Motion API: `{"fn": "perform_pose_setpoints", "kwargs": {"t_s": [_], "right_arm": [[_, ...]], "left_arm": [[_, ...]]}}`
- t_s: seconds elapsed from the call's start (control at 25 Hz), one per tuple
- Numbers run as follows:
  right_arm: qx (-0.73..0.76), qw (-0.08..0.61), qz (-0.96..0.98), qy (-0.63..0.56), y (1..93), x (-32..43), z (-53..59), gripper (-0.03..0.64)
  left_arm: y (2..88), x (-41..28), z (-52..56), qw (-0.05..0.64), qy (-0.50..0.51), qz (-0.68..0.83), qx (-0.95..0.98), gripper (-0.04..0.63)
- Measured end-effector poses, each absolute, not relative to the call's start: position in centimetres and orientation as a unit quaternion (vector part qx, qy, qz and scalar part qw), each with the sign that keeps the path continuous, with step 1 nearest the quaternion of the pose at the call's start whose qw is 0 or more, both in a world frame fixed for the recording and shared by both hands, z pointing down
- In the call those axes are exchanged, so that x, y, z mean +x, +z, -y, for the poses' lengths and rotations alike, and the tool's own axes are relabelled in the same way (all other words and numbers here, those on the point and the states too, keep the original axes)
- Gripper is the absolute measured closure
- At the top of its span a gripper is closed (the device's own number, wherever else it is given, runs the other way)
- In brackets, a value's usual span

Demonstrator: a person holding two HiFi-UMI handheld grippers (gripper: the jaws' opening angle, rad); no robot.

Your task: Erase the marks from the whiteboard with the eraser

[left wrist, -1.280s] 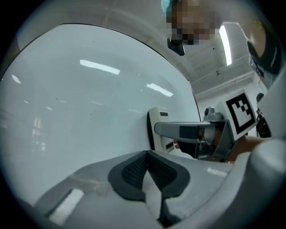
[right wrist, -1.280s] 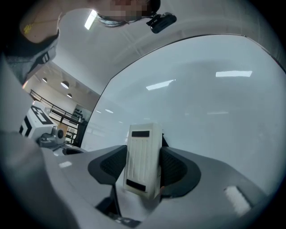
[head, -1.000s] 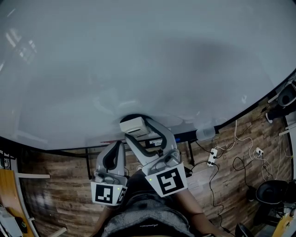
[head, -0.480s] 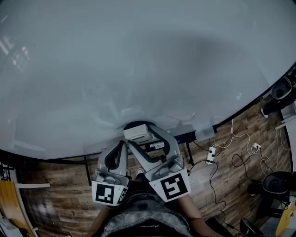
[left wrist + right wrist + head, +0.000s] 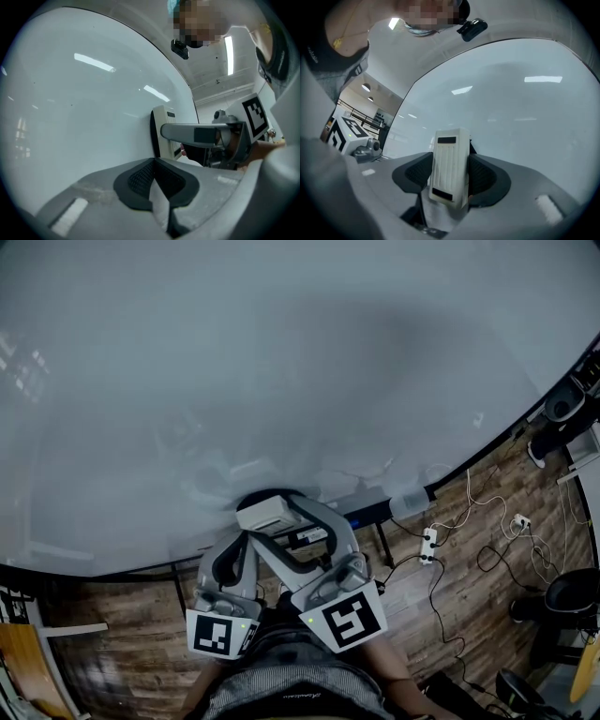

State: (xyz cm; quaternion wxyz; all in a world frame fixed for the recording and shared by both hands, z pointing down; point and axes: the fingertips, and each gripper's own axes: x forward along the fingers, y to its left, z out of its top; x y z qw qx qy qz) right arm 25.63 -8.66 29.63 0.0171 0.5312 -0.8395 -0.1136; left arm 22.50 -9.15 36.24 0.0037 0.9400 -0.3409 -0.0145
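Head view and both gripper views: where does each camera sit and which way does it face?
Head view: on the person's head, looking steeply down at the glossy white whiteboard; left gripper, right gripper and grey clothing show.
Left gripper view: on the left gripper, looking along its shut jaws.
Right gripper view: on the right gripper, looking along jaws clamped on the white rectangular plastic eraser.
Shared: all show the eraser.

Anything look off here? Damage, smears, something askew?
Nothing stands out. The eraser is clamped in the right gripper, against the whiteboard. The left gripper is shut, empty. Faint patches near the eraser may be residue or reflections.
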Motion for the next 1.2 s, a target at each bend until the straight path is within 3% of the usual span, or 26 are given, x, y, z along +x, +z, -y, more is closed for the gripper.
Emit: {"fn": "perform_pose_setpoints", "kwargs": {"t_s": [0.48,1.2], "right_arm": [[0.514,0.025,0.850,-0.111,29.9,37.9,7.8,0.370],[0.535,0.037,0.838,-0.105,30.7,54.0,6.3,0.369]], "left_arm": [[35.2,32.6,9.8,-0.026,-0.027,0.385,0.922,0.592],[36.6,47.5,7.3,-0.009,-0.013,0.379,0.925,0.592]]}}
